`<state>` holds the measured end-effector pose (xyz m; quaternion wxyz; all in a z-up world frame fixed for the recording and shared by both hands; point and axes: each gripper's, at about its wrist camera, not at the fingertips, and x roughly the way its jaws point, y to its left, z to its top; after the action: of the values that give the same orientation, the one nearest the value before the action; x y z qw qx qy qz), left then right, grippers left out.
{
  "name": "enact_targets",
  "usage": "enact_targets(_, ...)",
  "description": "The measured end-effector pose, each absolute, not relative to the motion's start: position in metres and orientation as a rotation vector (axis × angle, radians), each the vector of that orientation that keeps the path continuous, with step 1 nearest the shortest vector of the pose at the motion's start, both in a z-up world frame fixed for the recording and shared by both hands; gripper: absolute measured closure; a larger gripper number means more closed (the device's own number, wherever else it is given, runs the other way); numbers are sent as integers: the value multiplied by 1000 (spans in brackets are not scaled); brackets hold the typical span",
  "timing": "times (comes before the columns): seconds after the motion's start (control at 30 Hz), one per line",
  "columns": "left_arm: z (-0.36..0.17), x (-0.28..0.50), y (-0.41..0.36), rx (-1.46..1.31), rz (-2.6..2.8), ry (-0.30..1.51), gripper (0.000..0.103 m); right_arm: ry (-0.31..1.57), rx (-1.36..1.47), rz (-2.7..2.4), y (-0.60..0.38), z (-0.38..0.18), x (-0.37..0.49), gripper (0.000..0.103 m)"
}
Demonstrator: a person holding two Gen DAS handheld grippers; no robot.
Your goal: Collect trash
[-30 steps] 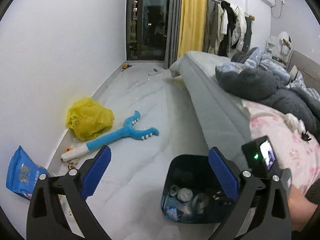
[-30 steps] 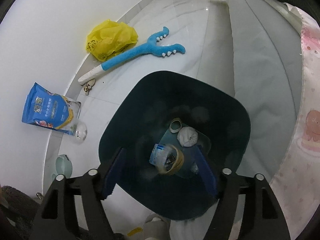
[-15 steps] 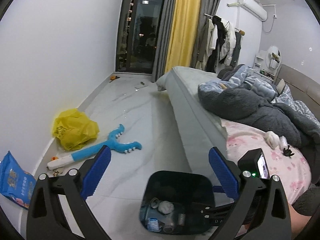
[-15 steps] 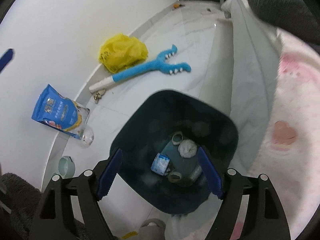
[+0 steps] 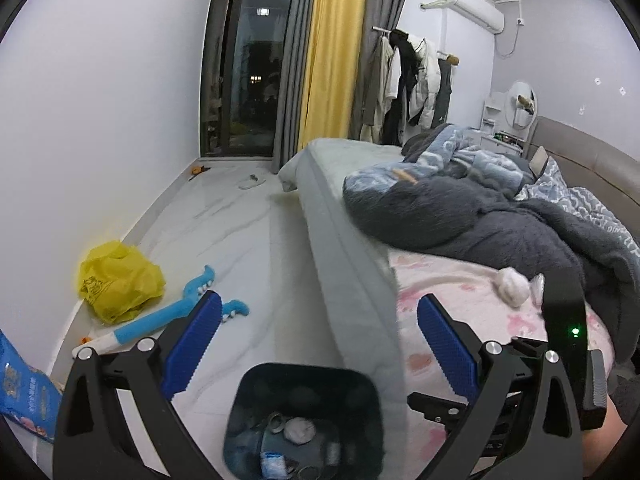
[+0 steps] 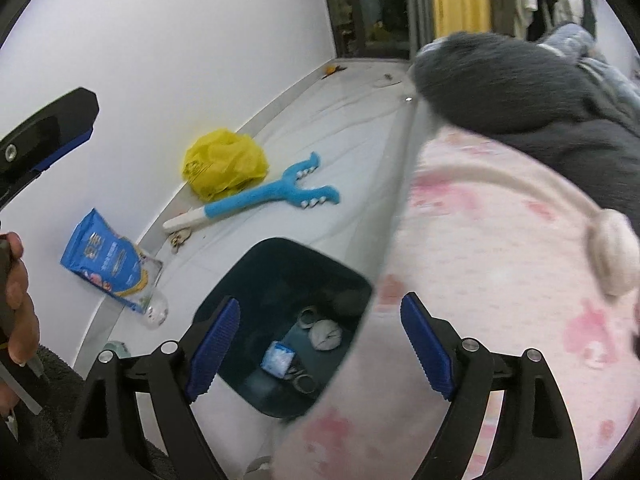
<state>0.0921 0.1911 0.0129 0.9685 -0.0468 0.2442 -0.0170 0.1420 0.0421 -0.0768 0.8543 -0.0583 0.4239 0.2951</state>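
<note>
A dark blue trash bin [image 5: 256,384] [image 6: 256,276] stands on the floor beside the bed, with several bits of rubbish in its bottom. My left gripper [image 5: 318,346] hangs open above it, nothing between its blue pads. My right gripper [image 6: 320,344] is above the bin and the bed's edge, its jaws opening and empty. A crumpled white wad [image 5: 512,286] [image 6: 612,254] lies on the pink sheet. A yellow plastic bag [image 5: 118,280] [image 6: 224,164] and a blue snack pouch [image 5: 20,398] [image 6: 110,260] lie by the wall.
A bed [image 5: 352,240] with a pink sheet and dark fleece blankets [image 5: 500,224] fills the right. A blue plush toy [image 5: 168,316] [image 6: 272,196] lies on the marble floor. A small clear bottle [image 6: 156,310] sits by the pouch. A person's hand [image 6: 16,304] shows at left.
Both grippers have risen and tilted up, so the bin has slid lower in both views and more of the bed shows. The right jaws have spread wider.
</note>
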Motion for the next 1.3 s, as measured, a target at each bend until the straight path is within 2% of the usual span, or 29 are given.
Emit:
enact_targets(0.57, 16, 132, 112, -113, -233, 492, 4, 828, -51, 338, -86, -58, 154, 19)
enact_targets(0.93, -1, 155, 71, -102, -325, 535, 4, 819, -20, 152, -151, -52, 164, 19)
enact_targets(1.07, -4, 162, 55, -72, -369, 536, 4, 862, -31, 127, -161, -56, 173, 26)
enact_targets(1.3, -16, 181, 33, -77, -449, 567, 4, 869, 26, 80, -178, -56, 178, 31)
